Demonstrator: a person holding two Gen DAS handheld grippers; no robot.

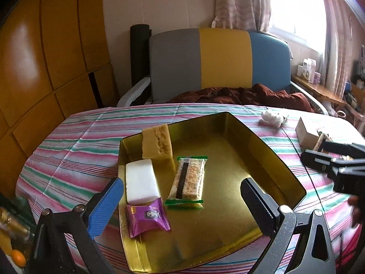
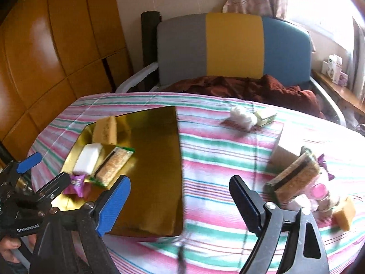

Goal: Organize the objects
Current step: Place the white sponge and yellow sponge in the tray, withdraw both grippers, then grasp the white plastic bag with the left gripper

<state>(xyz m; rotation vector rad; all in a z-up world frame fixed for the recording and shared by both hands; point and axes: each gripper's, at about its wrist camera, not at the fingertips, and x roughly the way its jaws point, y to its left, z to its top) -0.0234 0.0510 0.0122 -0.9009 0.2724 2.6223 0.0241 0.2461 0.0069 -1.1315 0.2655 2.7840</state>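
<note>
A gold tray (image 1: pixel 228 159) lies on the striped cloth and holds a yellow cake slice (image 1: pixel 157 141), a white block (image 1: pixel 140 185), a green-edged cereal bar (image 1: pixel 188 180) and a purple wrapped snack (image 1: pixel 148 217). My left gripper (image 1: pixel 182 205) hangs open over the tray's near part, empty. My right gripper (image 2: pixel 180 207) is open over the cloth beside the tray (image 2: pixel 155 159), with nothing between its fingers. To its right is a pile of snacks: a cereal bar (image 2: pixel 294 180), pink-wrapped pieces (image 2: pixel 319 189) and a yellow cake piece (image 2: pixel 344 212).
A crumpled white tissue (image 2: pixel 241 114) and a white box (image 2: pixel 287 146) sit on the cloth's far right. Behind the table stands a grey, yellow and blue chair (image 1: pixel 223 57) with a brown garment. Wooden cabinets line the left. A hand holds the left gripper (image 2: pixel 43 173).
</note>
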